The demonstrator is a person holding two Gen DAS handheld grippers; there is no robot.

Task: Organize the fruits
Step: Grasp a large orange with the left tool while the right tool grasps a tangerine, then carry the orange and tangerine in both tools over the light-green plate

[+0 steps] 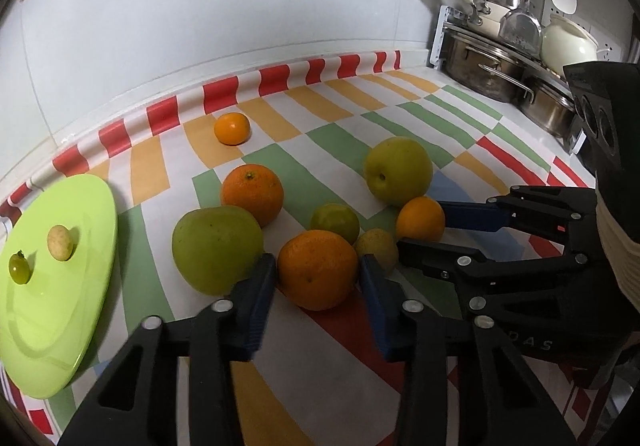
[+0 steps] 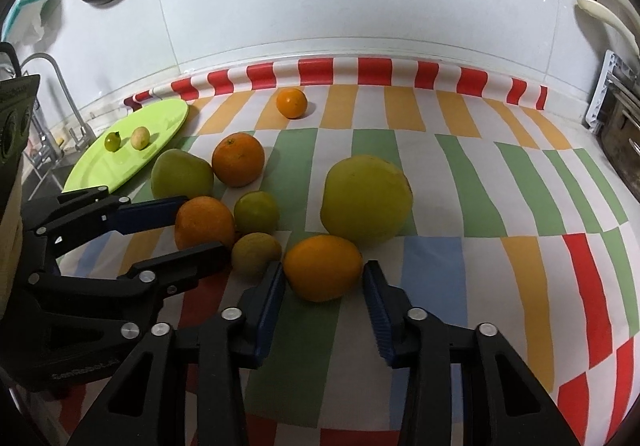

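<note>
Straddling an orange [image 1: 318, 270] mid-counter, my left gripper [image 1: 318, 278] gapes wide, pads not quite touching. My right gripper [image 2: 324, 278] spreads likewise around an oval orange [image 2: 323, 268], long axis crosswise between its pads. At the counter's left edge, a green plate [image 1: 48, 346] holds two small fruits.

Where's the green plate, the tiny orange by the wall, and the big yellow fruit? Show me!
green plate [image 1: 48, 330]: left wrist view, on its bare middle.
tiny orange [image 2: 292, 103]: right wrist view, on the middle of its peel.
big yellow fruit [image 2: 366, 199]: right wrist view, on its front skin.
</note>
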